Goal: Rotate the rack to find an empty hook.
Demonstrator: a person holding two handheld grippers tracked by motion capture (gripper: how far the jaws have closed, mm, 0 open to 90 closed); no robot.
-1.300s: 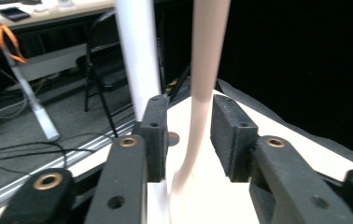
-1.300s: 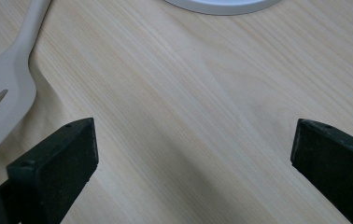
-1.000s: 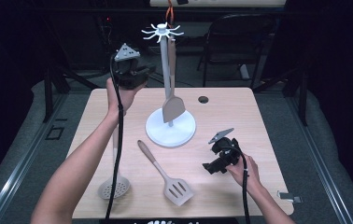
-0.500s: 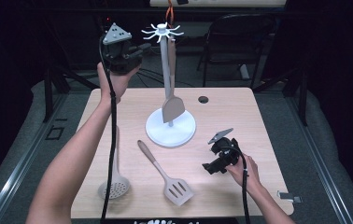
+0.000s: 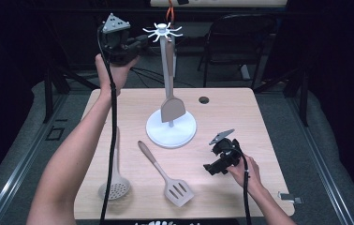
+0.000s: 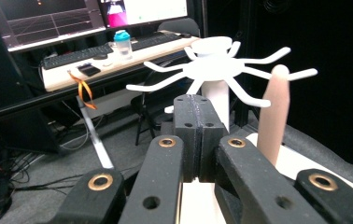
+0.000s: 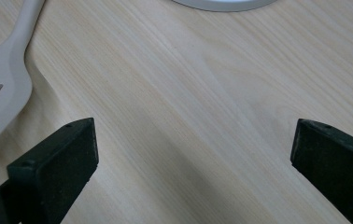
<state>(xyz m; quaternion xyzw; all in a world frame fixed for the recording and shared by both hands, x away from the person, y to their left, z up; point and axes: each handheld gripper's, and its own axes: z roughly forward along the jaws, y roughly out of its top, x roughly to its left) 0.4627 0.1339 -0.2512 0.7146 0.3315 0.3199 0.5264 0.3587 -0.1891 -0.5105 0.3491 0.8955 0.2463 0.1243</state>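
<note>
The left gripper (image 5: pixel 140 43) is held high on an outstretched arm, jaws pressed together with nothing between them. The right gripper (image 5: pixel 211 168) is kept low near the table's right side, jaws spread wide, tilted downward.

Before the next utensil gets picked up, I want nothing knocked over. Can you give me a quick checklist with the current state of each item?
1. Spatula hangs from a hook on the white rack, blade just above the base: ok.
2. Left gripper, raised beside the rack's top: jaws shut with nothing between them: ok.
3. Right gripper low over the table: jaws open, bare wood between them: ok.
4. Slotted turner lies flat, free of the rack's base: ok.
5. Skimmer lies flat, but the left forearm and cable cross over its handle: not ok.
6. Free hook for the next utensil: ok.
</note>
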